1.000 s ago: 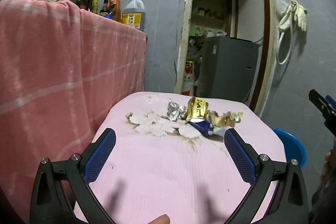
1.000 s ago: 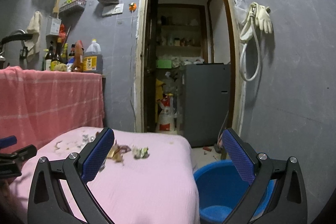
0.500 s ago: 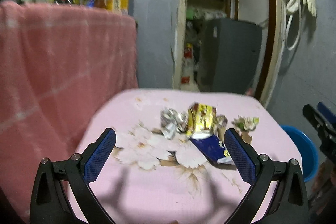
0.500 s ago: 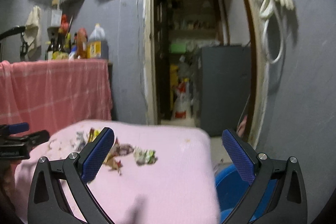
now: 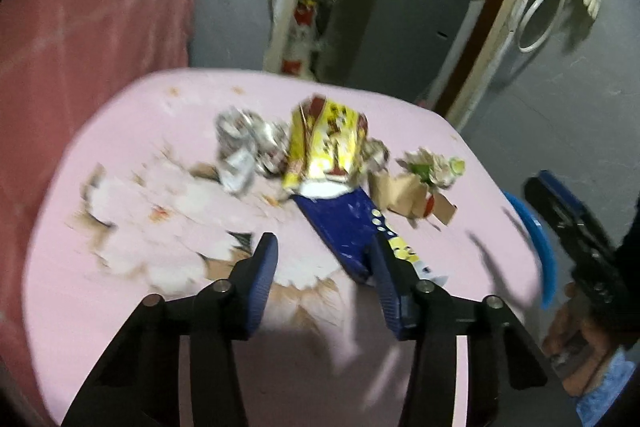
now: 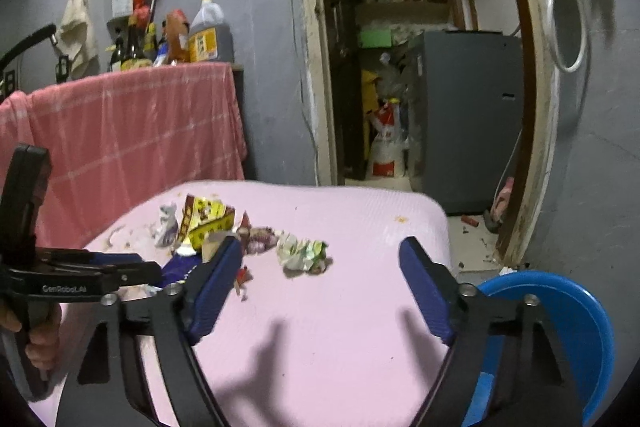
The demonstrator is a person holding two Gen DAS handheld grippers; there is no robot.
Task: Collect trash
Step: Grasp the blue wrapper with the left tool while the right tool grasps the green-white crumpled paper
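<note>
A heap of trash lies on the pink-covered table (image 5: 120, 131): a yellow snack wrapper (image 5: 328, 147), silver foil (image 5: 240, 143), a dark blue wrapper (image 5: 344, 227), brown paper scraps (image 5: 404, 191) and a crumpled green-white paper (image 5: 436, 165). My left gripper (image 5: 324, 263) points down at the blue wrapper. Its jaws are closing, and the wrapper's near end lies between them by the right finger, not pinched. My right gripper (image 6: 320, 267) hovers just short of the crumpled green-white paper (image 6: 302, 251). Its jaws are also closing, with nothing pressed between them. The left gripper (image 6: 156, 273) shows at the left of the right wrist view.
A blue basin (image 6: 568, 311) stands on the floor off the table's right edge, also visible as the basin (image 5: 544, 255) in the left wrist view. A pink cloth (image 6: 132, 131) drapes a counter with bottles behind. A doorway with a grey cabinet (image 6: 468, 115) lies beyond.
Both grippers moved forward and tipped down toward the trash. Their jaws went from fully wide to narrower, the left more than the right.
</note>
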